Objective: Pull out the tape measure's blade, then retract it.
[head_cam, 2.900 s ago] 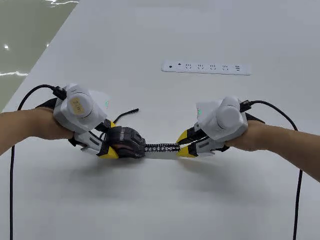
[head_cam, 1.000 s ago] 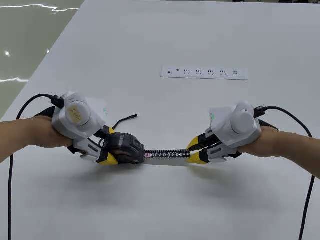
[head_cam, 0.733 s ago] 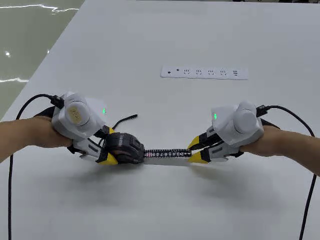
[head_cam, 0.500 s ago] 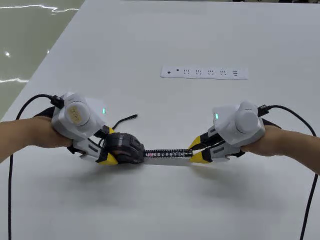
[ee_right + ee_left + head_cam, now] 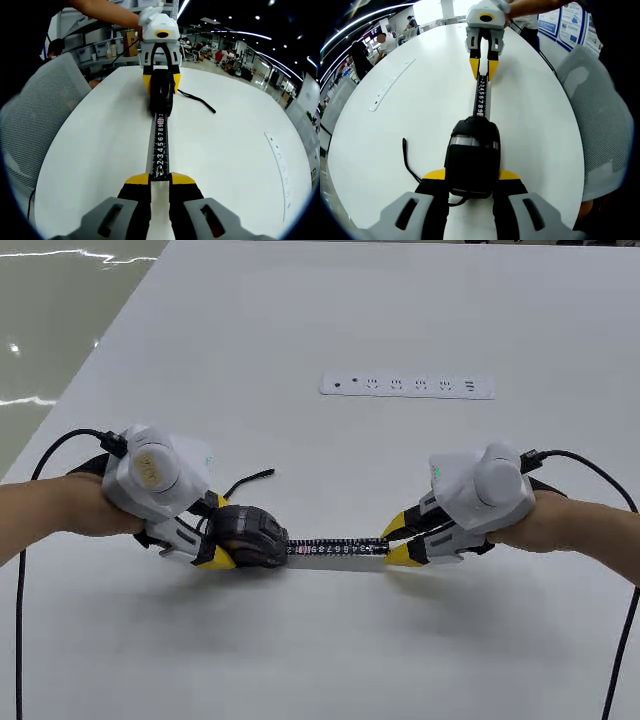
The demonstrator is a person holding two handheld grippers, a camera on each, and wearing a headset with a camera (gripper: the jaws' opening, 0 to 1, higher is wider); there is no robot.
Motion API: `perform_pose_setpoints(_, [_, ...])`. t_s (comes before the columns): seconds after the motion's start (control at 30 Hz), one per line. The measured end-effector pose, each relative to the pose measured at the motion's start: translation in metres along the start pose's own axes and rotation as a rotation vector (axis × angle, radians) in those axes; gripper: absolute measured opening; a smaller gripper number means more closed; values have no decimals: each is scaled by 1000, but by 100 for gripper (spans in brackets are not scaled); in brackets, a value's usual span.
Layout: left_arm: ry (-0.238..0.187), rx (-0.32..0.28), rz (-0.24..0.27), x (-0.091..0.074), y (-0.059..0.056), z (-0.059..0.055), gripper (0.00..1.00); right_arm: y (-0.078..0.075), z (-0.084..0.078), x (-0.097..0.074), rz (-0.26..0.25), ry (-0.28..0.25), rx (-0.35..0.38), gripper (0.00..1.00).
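Jaws of the left gripper (image 5: 222, 532) are clamped on the black tape measure (image 5: 250, 535), one yellow tip on each side of its body. The right gripper (image 5: 398, 540) has its jaws pinched shut on the free end of the blade (image 5: 335, 546). In the head view the blade lies low over the white desk (image 5: 320, 650), stretched straight between the two grippers with its long axis running left to right and its numbered face up. The left hand (image 5: 95, 505) and the right hand (image 5: 530, 525) each wrap a gripper body. Both forearms come in from the sides, and the grippers face each other, tipped down toward the desk. A thin black strap (image 5: 250, 480) trails from the tape measure, and a power strip (image 5: 407, 386) lies well beyond.

In the left gripper view the tape measure sits between that gripper's jaws at bottom centre. The blade points straight away to the right gripper's closed yellow tips, with numerals up to 9 readable. The strap curls on the desk just left of the tape measure.

In the right gripper view the closed jaws hold the blade's tip at the bottom. The blade runs straight away to the tape measure, gripped by the left gripper at the far end. The strap trails off to the right.
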State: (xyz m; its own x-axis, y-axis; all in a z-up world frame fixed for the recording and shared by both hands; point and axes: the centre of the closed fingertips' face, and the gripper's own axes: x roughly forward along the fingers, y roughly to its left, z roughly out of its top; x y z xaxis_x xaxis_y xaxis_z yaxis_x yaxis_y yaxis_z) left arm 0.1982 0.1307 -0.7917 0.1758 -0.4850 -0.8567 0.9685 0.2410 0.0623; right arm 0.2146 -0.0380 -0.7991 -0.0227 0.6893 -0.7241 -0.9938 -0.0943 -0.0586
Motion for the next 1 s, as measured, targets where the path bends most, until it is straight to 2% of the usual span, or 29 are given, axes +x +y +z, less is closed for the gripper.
perform_pose_setpoints(0.27, [-4, -1, 0, 2, 4, -5, 28, -1, -3, 0, 0, 1, -2, 11])
perform_pose_setpoints(0.43, [-4, 0, -1, -2, -3, 4, 28, 0, -3, -1, 0, 2, 0, 11])
perform_pose_setpoints(0.53, [-3, 1, -1, -1, -2, 4, 28, 1, -4, -2, 0, 2, 0, 11])
perform_pose_setpoints(0.6, [-3, 1, 0, 1, 3, -2, 28, 0, -4, -3, 0, 1, 3, 11])
perform_pose_setpoints(0.7, [0, 5, -1, 0, -1, 3, 28, -1, -6, -4, -1, 5, 5, 11])
perform_pose_setpoints(0.83, [-1, 4, -1, 2, 3, -2, 28, -2, -9, -5, -2, 6, 8, 11])
perform_pose_setpoints(1.0, [0, 6, -2, 0, -2, 4, 28, 0, -12, -5, -2, 9, 8, 11])
